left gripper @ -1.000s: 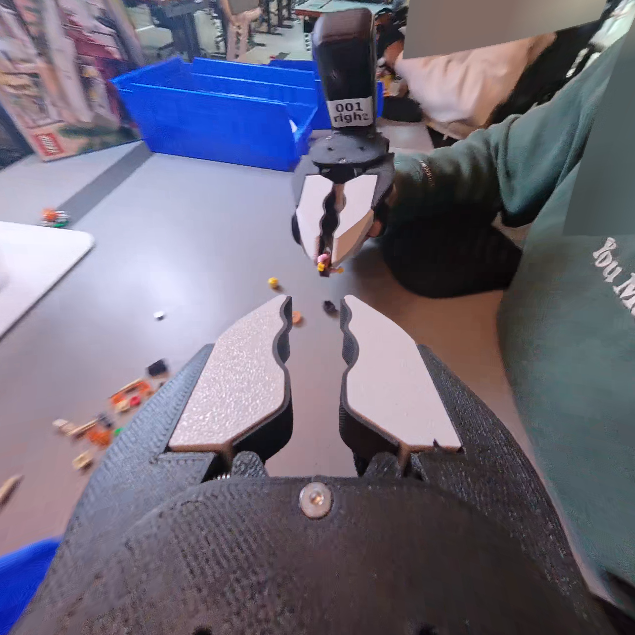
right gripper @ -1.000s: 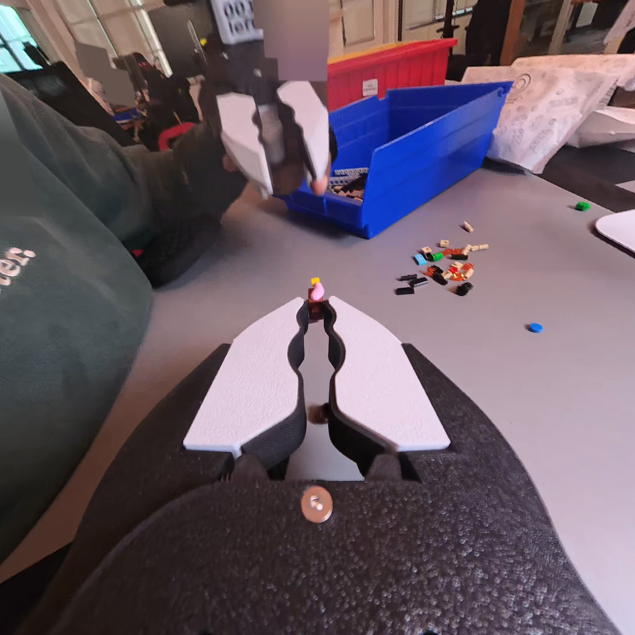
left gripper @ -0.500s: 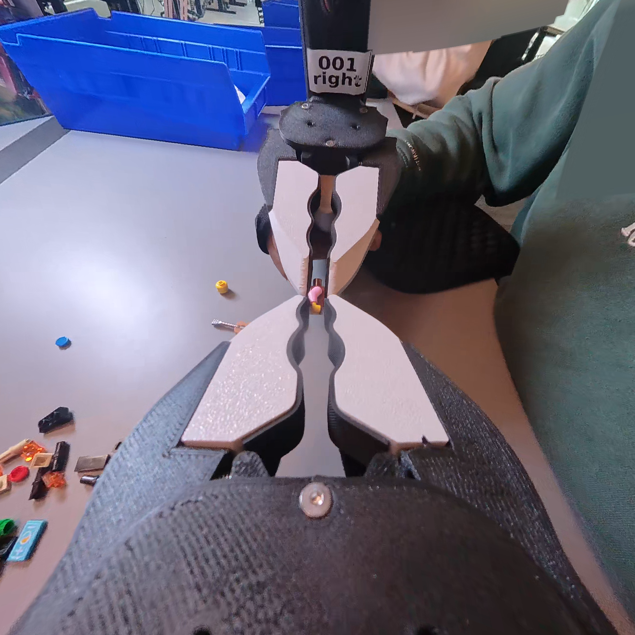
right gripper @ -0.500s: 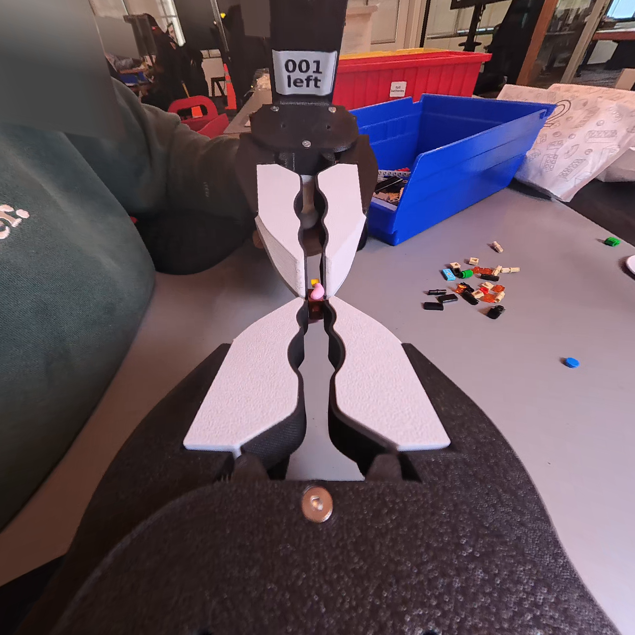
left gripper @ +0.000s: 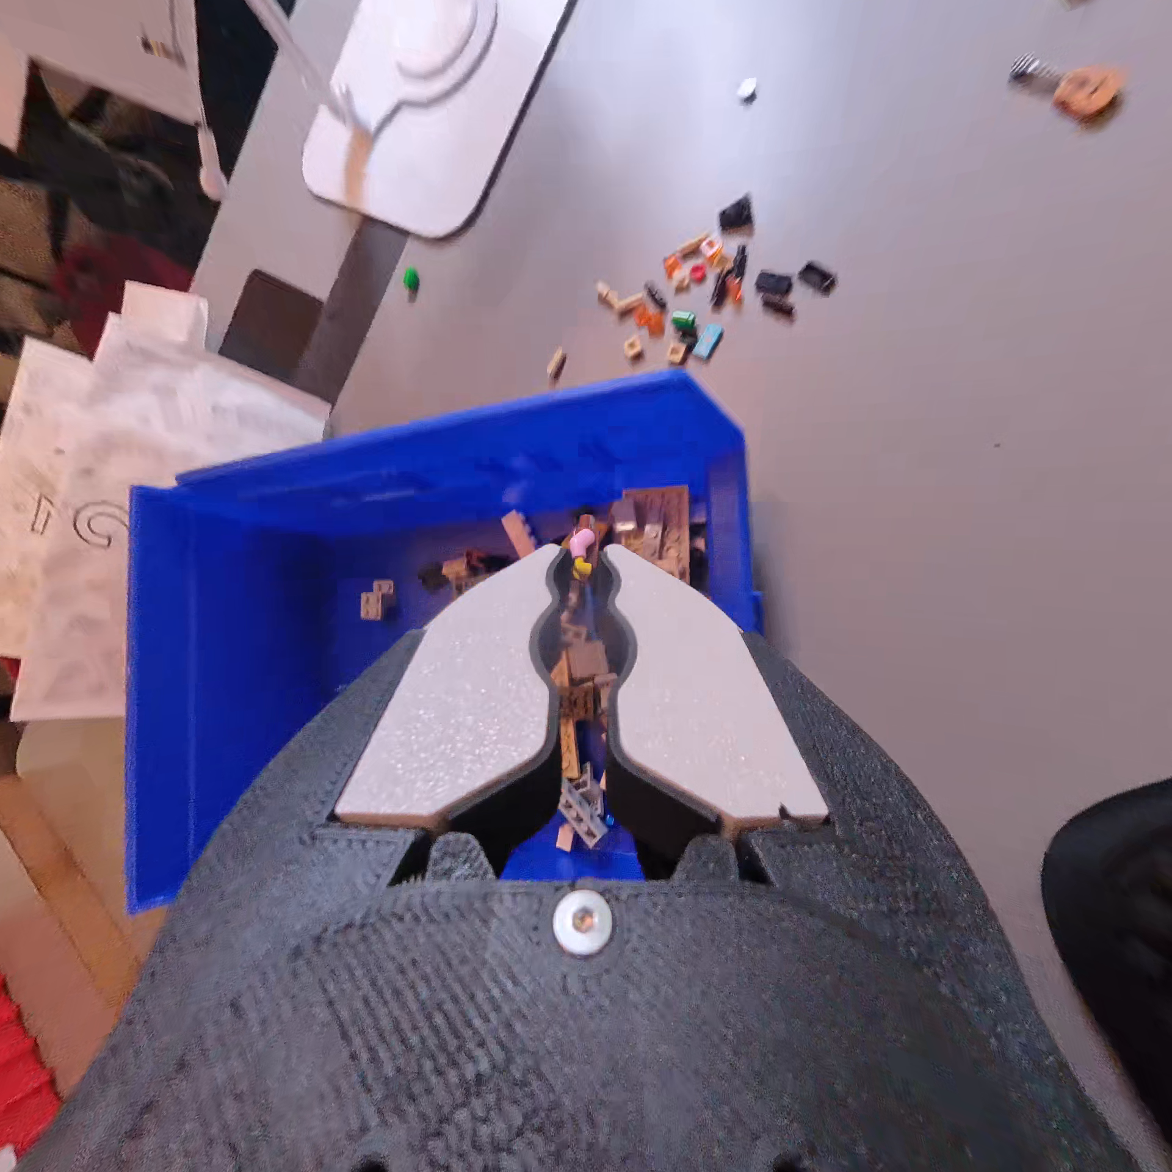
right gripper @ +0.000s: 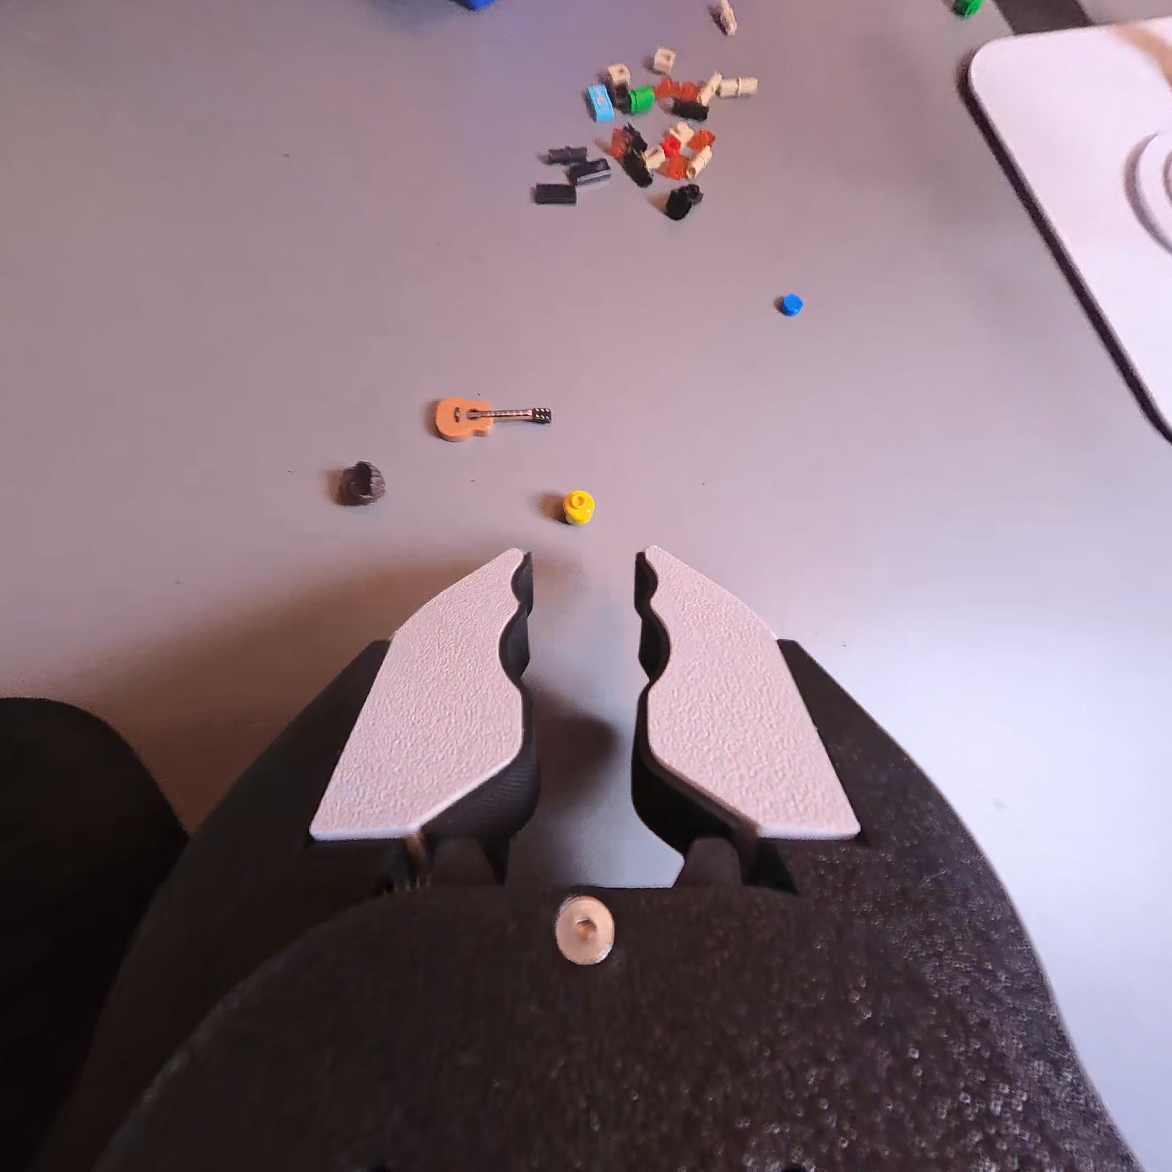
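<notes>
The left gripper (left gripper: 582, 558) clamps a small pink-armed figure piece (left gripper: 580, 545) at its fingertips, above the blue bin (left gripper: 253, 571) of bricks. The right gripper (right gripper: 583, 564) is spread apart and bare; just ahead lies a yellow stud (right gripper: 578, 507), farther a toy guitar (right gripper: 488, 417).

You can see just one printed thing: the white sheet (left gripper: 95, 507) lying just left of the blue bin (left gripper: 285, 539) carries large outlined characters, blurred and cut off at the picture's edge; right of the bin nothing bears legible writing
</notes>
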### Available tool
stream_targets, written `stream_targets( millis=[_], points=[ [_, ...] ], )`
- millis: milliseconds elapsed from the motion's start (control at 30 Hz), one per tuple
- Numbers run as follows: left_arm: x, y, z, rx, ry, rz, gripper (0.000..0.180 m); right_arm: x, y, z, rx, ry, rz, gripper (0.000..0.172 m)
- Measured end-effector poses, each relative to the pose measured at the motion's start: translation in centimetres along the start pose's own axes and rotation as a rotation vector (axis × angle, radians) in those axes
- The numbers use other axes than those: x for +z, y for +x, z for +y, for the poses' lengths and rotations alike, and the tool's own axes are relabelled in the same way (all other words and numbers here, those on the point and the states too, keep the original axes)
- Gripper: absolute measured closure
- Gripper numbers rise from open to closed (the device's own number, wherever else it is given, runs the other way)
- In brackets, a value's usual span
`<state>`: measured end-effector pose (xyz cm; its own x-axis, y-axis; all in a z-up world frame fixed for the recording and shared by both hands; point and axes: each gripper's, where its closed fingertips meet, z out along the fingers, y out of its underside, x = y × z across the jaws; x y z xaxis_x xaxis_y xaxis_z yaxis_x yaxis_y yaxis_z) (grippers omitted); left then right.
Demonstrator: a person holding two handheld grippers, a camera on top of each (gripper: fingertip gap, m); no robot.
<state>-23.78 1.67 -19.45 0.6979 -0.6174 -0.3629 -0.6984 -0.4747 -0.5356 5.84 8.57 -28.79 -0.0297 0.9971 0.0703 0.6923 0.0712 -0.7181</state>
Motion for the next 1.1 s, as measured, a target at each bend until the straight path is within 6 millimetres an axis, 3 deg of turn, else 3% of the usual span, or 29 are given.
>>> stream_targets(
  millis=[233, 367, 400, 467, 600, 767, 967, 1100],
  points=[
    [1.9, -0.6, 3.5, -0.045, -0.15, 0.006, 0.153, 1.6, 0.0, -0.3, -0.021, -0.075, -0.038, 0.146],
    [1.3, -0.8, 2.2, -0.03, -0.081, -0.02, 0.154, 2.5, 0.0, -0.4, -0.045, -0.109, -0.048, 0.153],
    [1.0, -0.8, 1.5, -0.02, -0.046, -0.033, 0.154, 2.5, -0.1, -0.5, -0.058, -0.117, -0.052, 0.162],
    [0.3, -0.3, -0.2, 0.006, 0.049, -0.033, 0.159, 2.5, -0.3, -0.9, -0.06, -0.101, -0.069, 0.162],
    [0.0, 3.4, -3.8, 0.044, 0.212, 0.092, 0.167, 2.2, 0.0, -3.1, -0.035, 0.015, -0.071, 0.162],
    [1.7, 9.5, -7.0, 0.128, 0.324, 0.282, 0.168, 2.7, 0.0, -5.3, -0.04, 0.082, -0.086, 0.162],
    [5.0, 16.2, -9.7, 0.158, 0.419, 0.46, 0.166, 5.3, -0.4, -7.2, -0.093, 0.076, -0.102, 0.162],
    [7.4, 19.6, -10.1, 0.185, 0.417, 0.51, 0.164, 8.0, 0.4, -7.9, -0.084, 0.036, -0.085, 0.162]
  ],
)
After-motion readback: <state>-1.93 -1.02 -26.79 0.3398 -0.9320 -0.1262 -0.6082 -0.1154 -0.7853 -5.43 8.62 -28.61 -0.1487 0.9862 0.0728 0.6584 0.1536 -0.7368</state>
